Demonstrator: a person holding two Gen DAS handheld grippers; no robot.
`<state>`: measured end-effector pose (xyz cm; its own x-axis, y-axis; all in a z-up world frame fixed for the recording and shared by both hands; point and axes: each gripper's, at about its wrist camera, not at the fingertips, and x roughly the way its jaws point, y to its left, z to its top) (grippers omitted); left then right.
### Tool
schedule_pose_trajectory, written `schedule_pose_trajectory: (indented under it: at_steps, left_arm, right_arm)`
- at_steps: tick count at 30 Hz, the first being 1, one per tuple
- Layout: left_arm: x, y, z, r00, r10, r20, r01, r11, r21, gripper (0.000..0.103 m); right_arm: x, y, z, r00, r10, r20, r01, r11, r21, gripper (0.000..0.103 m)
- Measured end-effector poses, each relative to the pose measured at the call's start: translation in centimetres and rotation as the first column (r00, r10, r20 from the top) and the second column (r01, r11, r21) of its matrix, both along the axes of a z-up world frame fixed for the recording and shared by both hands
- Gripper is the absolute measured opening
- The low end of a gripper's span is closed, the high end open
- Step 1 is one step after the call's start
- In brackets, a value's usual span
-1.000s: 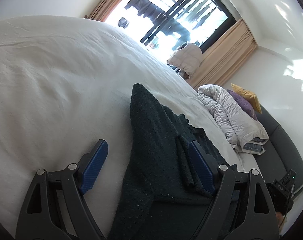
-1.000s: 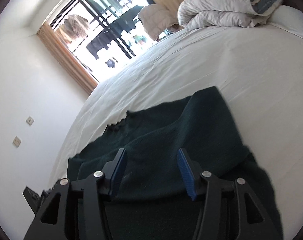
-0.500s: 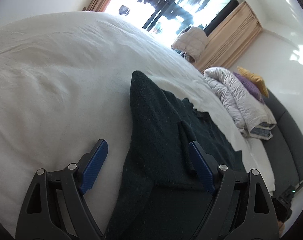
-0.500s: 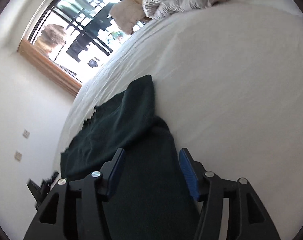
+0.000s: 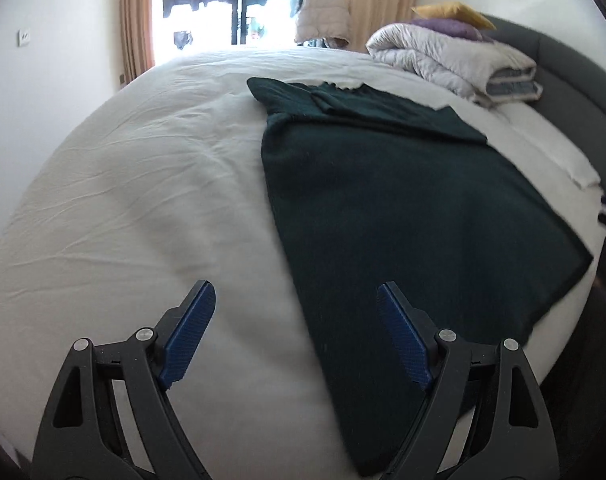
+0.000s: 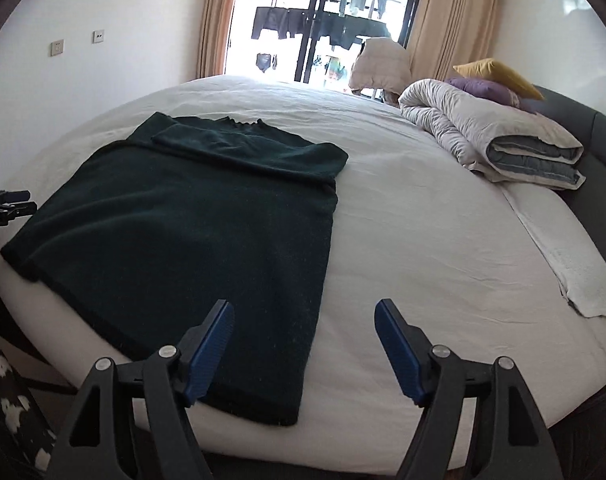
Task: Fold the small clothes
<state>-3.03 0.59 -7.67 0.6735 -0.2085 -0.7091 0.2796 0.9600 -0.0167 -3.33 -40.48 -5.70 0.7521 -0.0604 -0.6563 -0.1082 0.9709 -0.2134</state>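
Sweater (image 5: 403,208), one only, dark green, lies flat on the white bed (image 5: 143,184) in the left wrist view, its sleeves folded across the upper part and its scalloped neck toward the window (image 5: 239,0). Its near hem reaches the bed's front edge. The left gripper (image 5: 295,336) hangs above the bed with its two blue-padded fingers (image 5: 189,332) wide apart and nothing between the pads; the sweater's left edge runs under the gap, clear of both pads. At the head of the bed sit one rolled grey quilt (image 5: 455,60), one purple cushion (image 5: 447,28) and one yellow cushion (image 5: 451,10). One pale jacket (image 5: 323,16) hangs by the window, with a curtain on each side.

From the right wrist view the same sweater (image 6: 191,220) lies on the left part of the bed (image 6: 423,220), one folded sleeve band across the chest. The right gripper (image 6: 305,344) hovers over the bed's near edge; its two fingers (image 6: 213,344) are opening and nothing is between them. The sweater's right edge lies below the left finger, not touching it. The quilt (image 6: 487,136), purple cushion (image 6: 483,88) and yellow cushion (image 6: 499,74) lie at the right, and one white towel (image 6: 571,264) lies along the bed's right edge. Two wall sockets (image 6: 57,47) show at the left, and part of the other gripper (image 6: 7,204) shows at the frame's left edge.
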Motion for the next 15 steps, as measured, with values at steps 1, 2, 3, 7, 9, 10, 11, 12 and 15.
schedule_pose_trajectory:
  at_steps: [1,2,3,7,9,10,11,12,15]
  left_arm:
    - [-1.5,-0.1,-0.2,1.0,-0.017,0.021,0.016,0.998,0.054,0.083]
    - [-3.0,-0.5,-0.2,0.998,-0.037,0.047,0.032,0.993,0.111,0.083]
    - [-4.5,-0.8,-0.3,0.995,-0.067,0.076,0.053,0.984,0.172,0.083]
    - [-9.0,-2.1,-1.1,0.975,-0.177,0.133,0.115,0.92,0.376,0.083]
    - [-10.5,-3.0,-1.7,0.959,-0.233,0.159,0.136,0.877,0.46,0.083]
    - [-11.2,-3.6,-2.0,0.948,-0.268,0.175,0.146,0.849,0.508,0.084]
    - [-11.5,-4.2,-2.3,0.937,-0.297,0.184,0.153,0.823,0.547,0.084]
    - [-11.8,-4.8,-2.6,0.926,-0.328,0.187,0.165,0.797,0.581,0.084]
    - [-13.7,-6.0,-2.9,0.884,-0.42,0.206,0.208,0.747,0.632,0.084]
  right_arm:
    - [-0.7,0.4,-0.3,1.0,0.006,0.002,-0.006,0.999,-0.033,0.075]
    - [-0.9,1.0,-0.7,1.0,0.016,0.001,-0.016,0.999,-0.047,0.075]
    - [-1.4,1.4,-1.0,1.0,0.025,-0.002,-0.025,0.998,-0.051,0.075]
    - [-2.6,3.4,-2.5,0.998,0.062,-0.029,-0.064,0.995,-0.082,0.075]
    - [-3.0,4.4,-3.0,0.996,0.081,-0.031,-0.084,0.989,-0.122,0.074]
    - [-3.0,4.8,-3.2,0.995,0.089,-0.033,-0.093,0.986,-0.138,0.074]
    - [-3.2,5.2,-3.4,0.995,0.092,-0.037,-0.097,0.984,-0.149,0.074]
    - [-3.2,5.6,-3.5,0.995,0.097,-0.04,-0.102,0.983,-0.154,0.074]
    - [-3.3,6.2,-3.5,0.994,0.106,-0.039,-0.111,0.981,-0.159,0.074]
